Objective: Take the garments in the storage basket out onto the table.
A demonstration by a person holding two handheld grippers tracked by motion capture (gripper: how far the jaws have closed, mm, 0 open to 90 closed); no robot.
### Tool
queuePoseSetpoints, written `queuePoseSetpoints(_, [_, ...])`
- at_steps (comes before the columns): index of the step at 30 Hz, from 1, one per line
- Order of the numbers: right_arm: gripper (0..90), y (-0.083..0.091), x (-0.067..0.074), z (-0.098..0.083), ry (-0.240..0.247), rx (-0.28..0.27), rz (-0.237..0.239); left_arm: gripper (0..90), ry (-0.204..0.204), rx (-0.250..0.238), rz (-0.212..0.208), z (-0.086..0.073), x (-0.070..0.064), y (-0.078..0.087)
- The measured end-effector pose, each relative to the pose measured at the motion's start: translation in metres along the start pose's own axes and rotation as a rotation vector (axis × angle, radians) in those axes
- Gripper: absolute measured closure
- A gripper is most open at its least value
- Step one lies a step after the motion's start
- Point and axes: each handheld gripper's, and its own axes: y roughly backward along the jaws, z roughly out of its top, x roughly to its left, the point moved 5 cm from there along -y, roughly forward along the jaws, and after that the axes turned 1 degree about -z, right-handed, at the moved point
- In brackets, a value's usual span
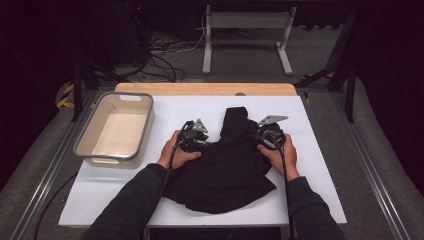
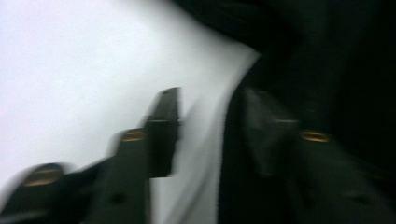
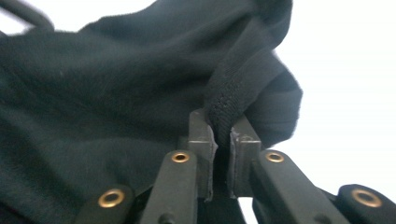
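High view: black garment [image 1: 227, 170] lies crumpled on the white table [image 1: 320, 165], roughly centred, one narrow part reaching up toward the far edge. Left tool [image 1: 196, 136] sits at the garment's left edge; right tool [image 1: 267, 136] at its upper right edge. A hand [image 1: 177, 152] behind the left tool and a hand [image 1: 281, 152] behind the right one rest low over the cloth. Judged progress: early; the cloth is unfolded and bunched, grasping only under way, all smoothing or folding left to do.

Left gripper view: heavily blurred. Jaws stand apart, one over bare white table, the other against or over the dark garment [image 2: 317, 70] edge. No cloth is seen pinched between them; the left tool [image 2: 219, 121] reads as open, not yet holding.

Right gripper view: right tool [image 3: 223, 140] has its jaws nearly together, clamped on a thick ribbed fold of the garment [image 3: 107, 93], probably a cuff or hem. The rest of the cloth hangs off to the left.

Surroundings, high view: grey-rimmed beige bin [image 1: 116, 127] at the table's left, empty, well apart from the garment. Wooden strip [image 1: 205, 89] along the far edge. Metal frame [image 1: 247, 35] and cables [image 1: 165, 55] on the floor beyond. Nothing lies between tools and cloth.
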Motion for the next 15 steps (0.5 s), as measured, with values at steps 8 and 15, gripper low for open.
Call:
queuePoseSetpoints(8, [83.6,0.05,-0.014,0.019,-0.025,-0.173,-0.068,88.9,0.006,-0.026,0.087,0.01,-0.003,0.014])
queuePoseSetpoints(15, [83.6,0.079,-0.011,0.023,-0.058,-0.266,-0.079,89.0,0.024,-0.167,0.18,0.018,0.0,0.075])
